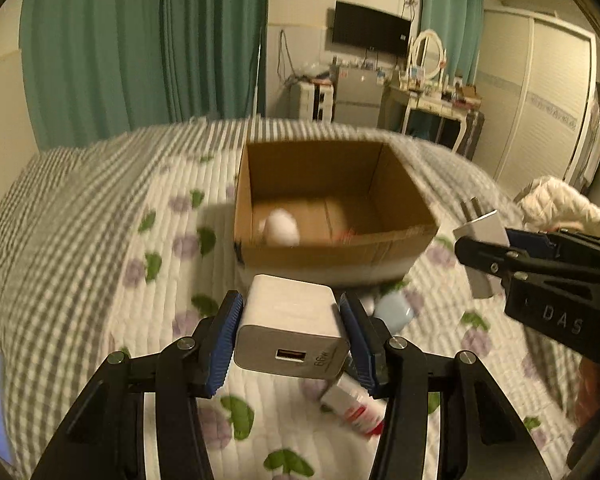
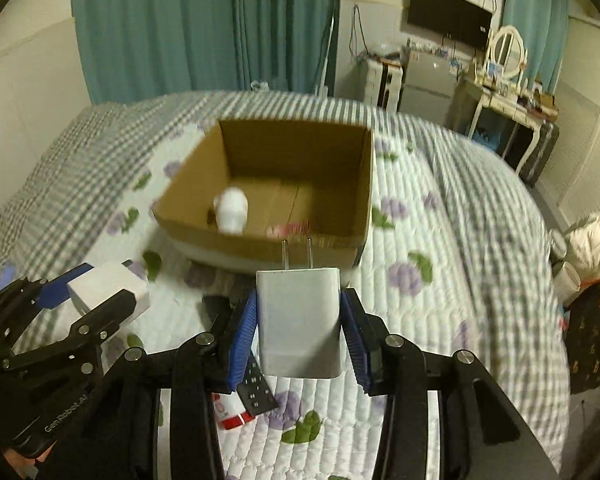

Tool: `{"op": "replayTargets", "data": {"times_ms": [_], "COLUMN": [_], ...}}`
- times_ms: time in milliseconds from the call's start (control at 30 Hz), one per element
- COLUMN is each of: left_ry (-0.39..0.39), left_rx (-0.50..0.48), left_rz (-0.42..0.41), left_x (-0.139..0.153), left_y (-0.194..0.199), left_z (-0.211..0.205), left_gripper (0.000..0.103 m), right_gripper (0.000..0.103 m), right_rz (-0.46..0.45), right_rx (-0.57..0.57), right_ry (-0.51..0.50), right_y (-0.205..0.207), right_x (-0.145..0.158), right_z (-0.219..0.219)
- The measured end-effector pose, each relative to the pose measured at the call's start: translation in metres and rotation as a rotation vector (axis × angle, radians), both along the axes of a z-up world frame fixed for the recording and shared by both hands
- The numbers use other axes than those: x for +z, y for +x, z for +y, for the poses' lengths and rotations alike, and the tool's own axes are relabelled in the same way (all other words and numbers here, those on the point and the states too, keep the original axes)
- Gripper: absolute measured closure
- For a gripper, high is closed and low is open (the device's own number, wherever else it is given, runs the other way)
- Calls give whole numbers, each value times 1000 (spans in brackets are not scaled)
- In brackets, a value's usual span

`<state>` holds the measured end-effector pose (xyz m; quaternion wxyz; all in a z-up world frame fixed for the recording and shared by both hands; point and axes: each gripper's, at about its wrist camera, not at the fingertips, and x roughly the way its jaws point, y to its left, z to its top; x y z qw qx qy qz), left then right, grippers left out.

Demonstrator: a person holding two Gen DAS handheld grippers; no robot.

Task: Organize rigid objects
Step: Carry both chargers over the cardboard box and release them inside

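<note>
My left gripper (image 1: 290,308) is shut on a white USB charger block (image 1: 290,328), held above the bed just short of an open cardboard box (image 1: 396,200). My right gripper (image 2: 298,304) is shut on a grey wall charger (image 2: 300,320) with its two prongs pointing at the box (image 2: 364,184). The right gripper with its charger also shows at the right of the left wrist view (image 1: 484,248); the left gripper with the white block shows at the left of the right wrist view (image 2: 100,292). A white rounded object (image 1: 282,228) (image 2: 232,210) lies inside the box.
The box sits on a quilted bed (image 1: 80,240) with a flower print. Below the grippers lie a red-and-white small box (image 2: 230,412), a black remote (image 2: 256,392) and a light-blue object (image 1: 394,312). A white jacket (image 2: 596,240) lies at the right edge.
</note>
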<state>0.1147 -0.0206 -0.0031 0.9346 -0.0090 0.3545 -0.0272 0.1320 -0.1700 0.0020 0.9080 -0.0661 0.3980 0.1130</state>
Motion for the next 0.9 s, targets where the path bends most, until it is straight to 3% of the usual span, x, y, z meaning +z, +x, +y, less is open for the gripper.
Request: {"op": "replayTargets", "data": {"times_ms": [233,367,633,900], "left_ry": [-7,8,45,44], "left_rx": [-5,-5,-11,-42], "left_rz": [-77,-89,-86,-43], "left_x": [41,46,28,-8], "left_y": [34,59,124,169], "left_z": [-2,-1,7,1], "left_gripper": [52,52,52,52], "right_gripper": [62,62,62,62], "right_rz": [-58,-81,-102,-71], "right_rx": [9,16,39,54], "right_ry": [-25,-25,-34,-52], "right_y": [21,44,105,167], "right_x": [42,56,62,28], "right_z": [-2,1,13,26]}}
